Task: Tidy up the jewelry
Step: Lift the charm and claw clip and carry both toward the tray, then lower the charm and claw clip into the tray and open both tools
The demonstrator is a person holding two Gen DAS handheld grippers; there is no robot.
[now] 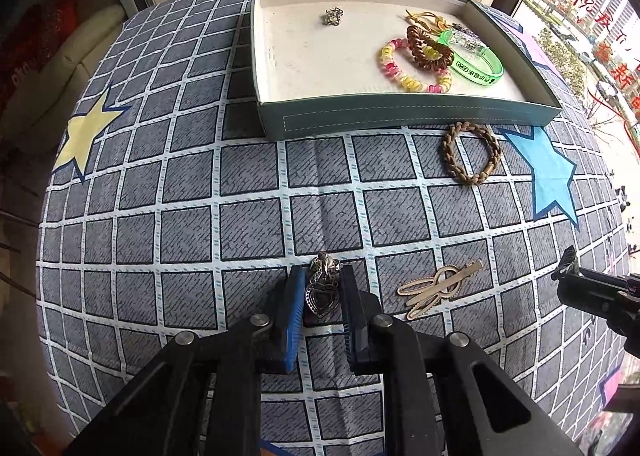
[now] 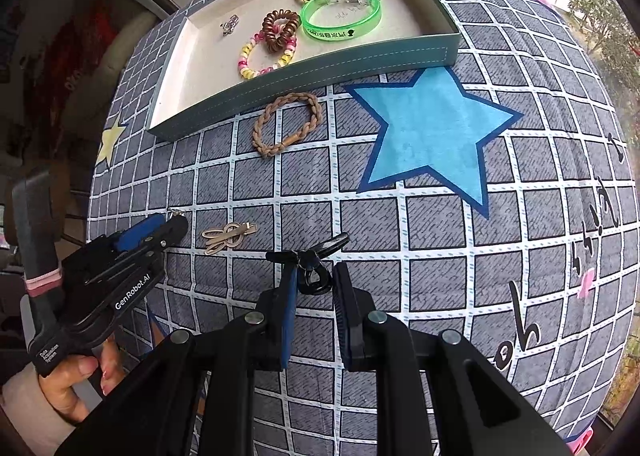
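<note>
Left claw [image 1: 320, 288] seemingly pinches silver heart pendant [image 1: 321, 296].

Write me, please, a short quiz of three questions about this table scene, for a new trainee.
1. True or false: the braided hair tie lies inside the box.
2. What lies between the fingers of the left gripper? A) a heart pendant B) the green wristband C) the gold hair clip
3. Fill in: the black clip sits between the fingers of the ____ gripper.

Key:
1. False; it lies on the cloth, just in front of the box.
2. A, the heart pendant. The green wristband is in the box, and the gold hair clip lies on the cloth.
3. Right.
</note>
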